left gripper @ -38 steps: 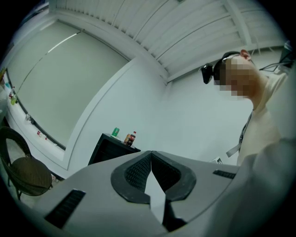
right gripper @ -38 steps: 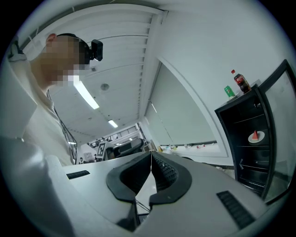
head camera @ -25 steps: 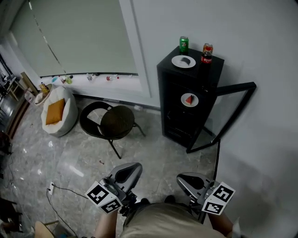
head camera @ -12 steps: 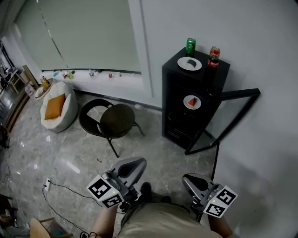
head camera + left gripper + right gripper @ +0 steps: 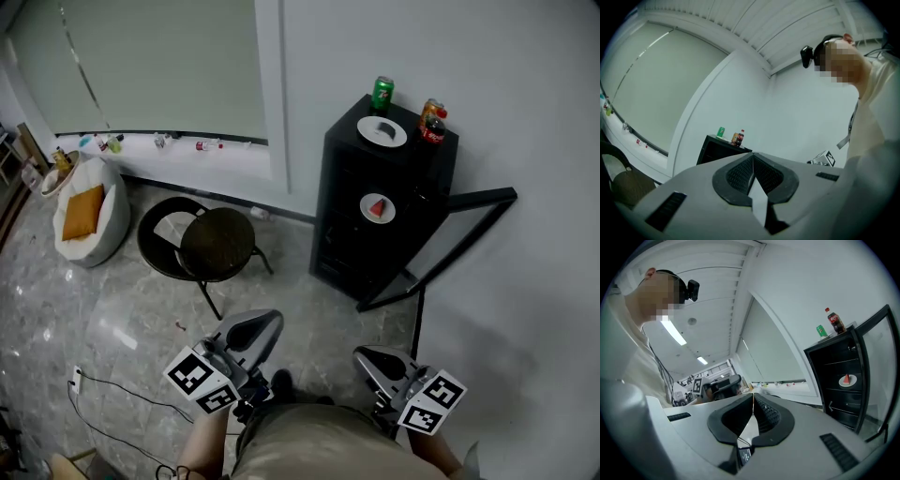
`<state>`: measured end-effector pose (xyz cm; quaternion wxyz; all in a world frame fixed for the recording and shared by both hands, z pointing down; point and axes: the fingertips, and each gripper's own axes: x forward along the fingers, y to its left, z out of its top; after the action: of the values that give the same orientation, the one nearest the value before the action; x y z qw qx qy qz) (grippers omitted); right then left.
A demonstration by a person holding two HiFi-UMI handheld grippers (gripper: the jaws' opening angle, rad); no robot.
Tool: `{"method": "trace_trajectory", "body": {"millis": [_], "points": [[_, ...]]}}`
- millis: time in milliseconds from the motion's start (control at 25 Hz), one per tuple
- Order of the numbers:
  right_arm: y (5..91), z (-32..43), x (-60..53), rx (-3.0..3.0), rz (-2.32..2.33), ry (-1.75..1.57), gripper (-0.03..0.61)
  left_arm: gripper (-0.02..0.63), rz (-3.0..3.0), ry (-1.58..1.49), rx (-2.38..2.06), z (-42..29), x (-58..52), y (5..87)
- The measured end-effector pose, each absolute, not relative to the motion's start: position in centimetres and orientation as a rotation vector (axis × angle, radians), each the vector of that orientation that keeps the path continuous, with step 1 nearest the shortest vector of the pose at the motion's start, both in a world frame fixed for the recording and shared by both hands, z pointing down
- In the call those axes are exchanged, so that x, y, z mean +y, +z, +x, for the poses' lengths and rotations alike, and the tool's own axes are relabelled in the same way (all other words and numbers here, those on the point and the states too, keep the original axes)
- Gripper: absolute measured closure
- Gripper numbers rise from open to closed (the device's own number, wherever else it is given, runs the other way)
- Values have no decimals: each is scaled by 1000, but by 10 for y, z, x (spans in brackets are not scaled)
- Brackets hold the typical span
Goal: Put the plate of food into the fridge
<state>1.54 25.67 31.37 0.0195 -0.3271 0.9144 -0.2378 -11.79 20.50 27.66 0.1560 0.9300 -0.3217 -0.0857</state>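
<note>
While both your grippers are shut tight with nothing between the jaws, the plate [image 5: 382,131] sits on top of the fridge [image 5: 342,225], well ahead of the right gripper [image 5: 380,361]. The left gripper [image 5: 251,333] has the plate ahead and off to its right, so I judge the right hand the nearer one for the pick.

The plate is round, so no long axis governs the grasp. The dark food lies near its middle, leaving the rim free toward you. A can [image 5: 382,94] stands just beyond the plate and a bottle [image 5: 432,124] just to its right, so come at the near rim.

The door [image 5: 478,197] stands open, swung out to the right and ahead of the right gripper; its edge is the thing to steer round. A second plate [image 5: 377,208] with a red wedge already sits on one shelf inside, so you will likely need another shelf.

Open floor lies between you and the fridge. The chair [image 5: 217,244] stands ahead of the left gripper, apart from your path. Open the jaws before you reach.
</note>
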Motion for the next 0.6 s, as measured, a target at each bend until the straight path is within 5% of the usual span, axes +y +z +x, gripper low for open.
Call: {"method": "trace_trajectory", "body": {"millis": [600], "points": [[333,-92,209,2924,-1033,-795,557,603,2649,-252,-902,-218,161,292]]}}
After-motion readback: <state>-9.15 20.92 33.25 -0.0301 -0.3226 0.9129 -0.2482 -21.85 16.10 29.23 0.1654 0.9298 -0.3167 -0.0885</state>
